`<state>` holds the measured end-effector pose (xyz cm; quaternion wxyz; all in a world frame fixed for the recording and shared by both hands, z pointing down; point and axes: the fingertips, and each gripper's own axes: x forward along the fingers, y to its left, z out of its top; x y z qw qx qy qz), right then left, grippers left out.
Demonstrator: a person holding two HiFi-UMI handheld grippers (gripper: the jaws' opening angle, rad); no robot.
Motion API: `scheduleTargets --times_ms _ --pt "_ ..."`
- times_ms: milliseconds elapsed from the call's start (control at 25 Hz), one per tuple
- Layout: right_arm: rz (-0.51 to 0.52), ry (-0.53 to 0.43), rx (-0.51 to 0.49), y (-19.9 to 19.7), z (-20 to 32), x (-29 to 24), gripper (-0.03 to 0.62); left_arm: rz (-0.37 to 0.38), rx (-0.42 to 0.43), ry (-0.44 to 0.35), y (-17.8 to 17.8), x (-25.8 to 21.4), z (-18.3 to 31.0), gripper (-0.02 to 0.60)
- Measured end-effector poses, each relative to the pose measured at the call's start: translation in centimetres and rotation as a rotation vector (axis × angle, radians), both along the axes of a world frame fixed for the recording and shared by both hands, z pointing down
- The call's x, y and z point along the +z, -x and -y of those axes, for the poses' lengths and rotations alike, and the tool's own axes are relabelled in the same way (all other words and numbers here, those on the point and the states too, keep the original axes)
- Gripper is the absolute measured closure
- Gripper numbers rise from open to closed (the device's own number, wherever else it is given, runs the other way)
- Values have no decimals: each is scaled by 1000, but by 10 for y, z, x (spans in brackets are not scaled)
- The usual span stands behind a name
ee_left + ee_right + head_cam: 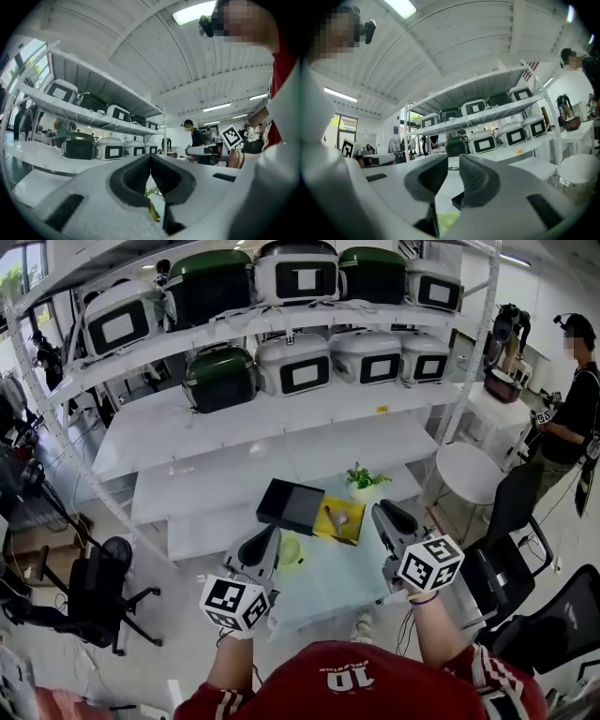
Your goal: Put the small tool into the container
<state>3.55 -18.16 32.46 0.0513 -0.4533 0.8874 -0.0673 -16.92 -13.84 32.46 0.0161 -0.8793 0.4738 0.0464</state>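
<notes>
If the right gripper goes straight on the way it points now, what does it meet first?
Probably the dark green appliance far ahead: the right gripper aims above the black box. Depth is unclear.

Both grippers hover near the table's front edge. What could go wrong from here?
1. The small potted plant stands right behind the yellow tray; a reach for the small item in it could tip the plant.
2. The left gripper has its jaws together, so it must open before any grasp.
3. The light green object beside it could be nudged off the table.
</notes>
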Motion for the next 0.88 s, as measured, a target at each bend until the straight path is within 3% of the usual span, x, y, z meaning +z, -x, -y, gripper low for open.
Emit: scheduleTargets --times_ms 400,880 --pt "-90 -93 74 -4 -9 -20 526 -28 -77 -71 21 -29 -7 583" --pt "-84 -108 134 -8 -19 -14 542 -50 -115 -56 39 -13 -19 583"
